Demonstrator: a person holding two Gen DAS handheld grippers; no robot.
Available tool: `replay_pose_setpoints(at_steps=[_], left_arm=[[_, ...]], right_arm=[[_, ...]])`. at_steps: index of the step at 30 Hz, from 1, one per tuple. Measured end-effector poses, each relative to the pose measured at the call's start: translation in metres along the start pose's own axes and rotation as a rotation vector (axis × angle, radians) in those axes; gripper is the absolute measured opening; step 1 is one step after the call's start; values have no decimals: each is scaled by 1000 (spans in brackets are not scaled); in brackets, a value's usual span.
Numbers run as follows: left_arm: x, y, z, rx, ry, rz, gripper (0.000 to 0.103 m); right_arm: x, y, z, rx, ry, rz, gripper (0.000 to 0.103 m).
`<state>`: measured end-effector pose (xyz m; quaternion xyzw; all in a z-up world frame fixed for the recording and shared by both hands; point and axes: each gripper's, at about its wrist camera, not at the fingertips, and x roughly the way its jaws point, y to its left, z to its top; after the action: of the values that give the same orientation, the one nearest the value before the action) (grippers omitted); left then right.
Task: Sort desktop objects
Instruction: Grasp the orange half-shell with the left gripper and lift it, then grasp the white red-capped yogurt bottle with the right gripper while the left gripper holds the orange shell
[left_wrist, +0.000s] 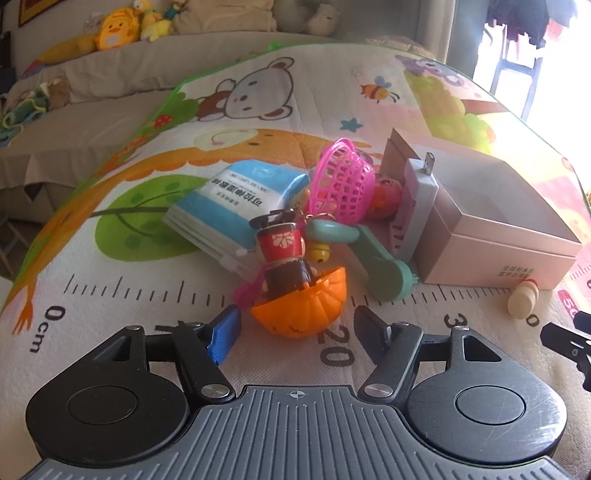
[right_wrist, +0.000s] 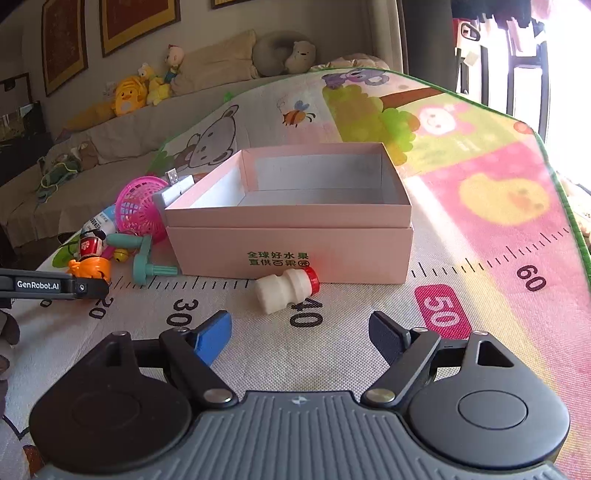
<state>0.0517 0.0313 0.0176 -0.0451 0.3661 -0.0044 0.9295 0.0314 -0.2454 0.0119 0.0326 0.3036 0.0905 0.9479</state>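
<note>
A pile of small objects lies on the cartoon play mat. In the left wrist view my left gripper (left_wrist: 295, 325) is open and empty, with the orange pumpkin half (left_wrist: 301, 308) between its fingertips. A red-and-black doll keychain (left_wrist: 282, 254) rests on the pumpkin. Behind lie a blue-white packet (left_wrist: 236, 206), a pink basket (left_wrist: 341, 182), a teal handle toy (left_wrist: 373, 262) and a white USB device (left_wrist: 419, 192). The open pink box (right_wrist: 291, 236) stands to the right. My right gripper (right_wrist: 301, 328) is open and empty, just short of a white bottle with a red cap (right_wrist: 286, 290).
A sofa with plush toys (right_wrist: 129, 96) runs behind the mat. The mat's green edge (right_wrist: 561, 184) lies at the right, with bright window light beyond. The left gripper's body (right_wrist: 48, 286) shows at the left of the right wrist view.
</note>
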Motion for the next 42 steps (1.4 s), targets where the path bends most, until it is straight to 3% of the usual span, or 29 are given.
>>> replay_pose_setpoints(at_steps=[3,7,13,14,17,21,23,25,30,35,38,42], left_arm=[[3,-4,0,20,-10,43,58],[-5,-6,-5,59,-36,90,58],[-43,-28,-17,221,-54,-78,58],[-50,-30,-17,249,-89,-70,58],[-60,-33,-14,328,-198,49,58],[-67,-32,-22,372,-141,-84,60],[-69,-34,-31,389,-121,-95,61],[-67,-33,-37,369,-97,-85,76],[-65,-27,-50,313,-11,-139,85],[-67,-26,-58,301,5,-165,90],[-65,-27,-57,294,2,-191,91],[-63,-33,-59,315,-7,-242,94]], right_arm=[[-2,-3,0,29,-9,9,91],[-1,-6,0,52,-13,15,91],[-1,-4,0,48,-18,4,97],[-1,-4,0,46,-17,1,97],[0,-3,0,44,-14,-7,98],[1,-2,1,45,-8,-18,98],[0,-3,0,49,-18,-19,100],[0,-4,0,54,-22,-19,100],[-1,-2,0,44,-26,-17,101],[0,0,1,31,-12,-26,101],[-3,5,5,-79,51,-25,101],[-20,1,21,-199,59,-4,100]])
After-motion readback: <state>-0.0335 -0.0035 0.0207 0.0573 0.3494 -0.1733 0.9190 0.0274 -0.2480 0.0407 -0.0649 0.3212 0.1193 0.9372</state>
